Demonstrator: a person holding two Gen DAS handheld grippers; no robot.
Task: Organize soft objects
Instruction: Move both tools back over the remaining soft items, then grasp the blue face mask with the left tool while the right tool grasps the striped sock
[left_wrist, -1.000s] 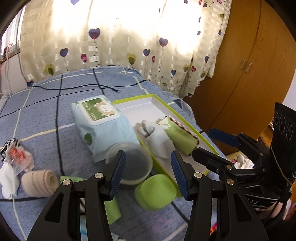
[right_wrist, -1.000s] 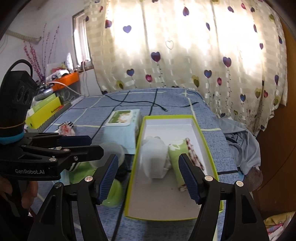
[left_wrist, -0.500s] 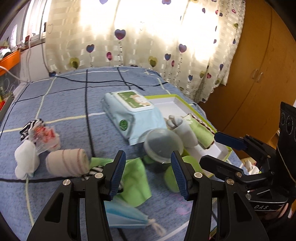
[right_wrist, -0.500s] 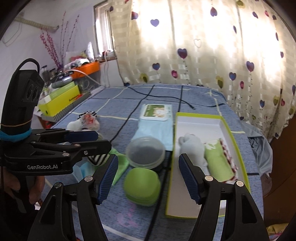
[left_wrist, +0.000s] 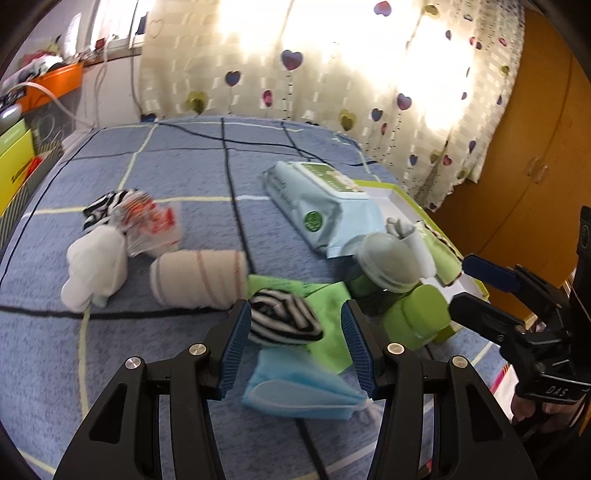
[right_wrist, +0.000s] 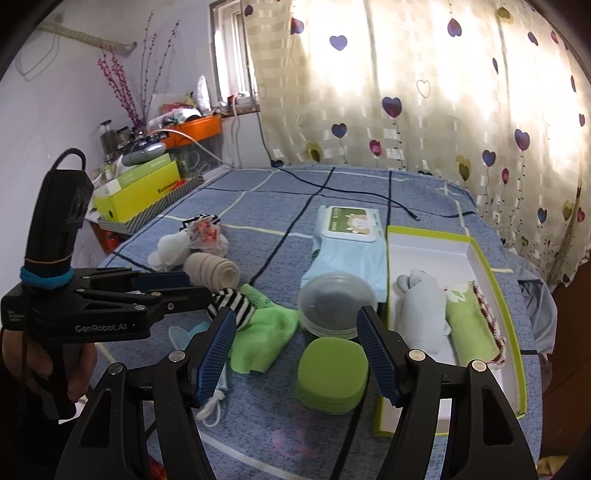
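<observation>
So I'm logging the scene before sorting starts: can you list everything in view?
Box: 1, green-rimmed, right.
Grey roll: 1, in box.
Green roll: 1, in box.
Wipes: 1, pale blue, beside box.
Tub: 1, clear, mid-bed.
Green case: 1, near tub.
Green cloth: 1.
Striped sock: 1, on cloth.
Beige roll: 1.
White sock: 1.
Mask: 1, blue.
Left gripper: open.
Right gripper: open.

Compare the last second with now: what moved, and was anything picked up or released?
The left gripper swung left, away from the green-rimmed box, and now frames the striped sock. The right gripper also swung left. Nothing grasped; both jaws stayed open. Objects stayed put.
</observation>
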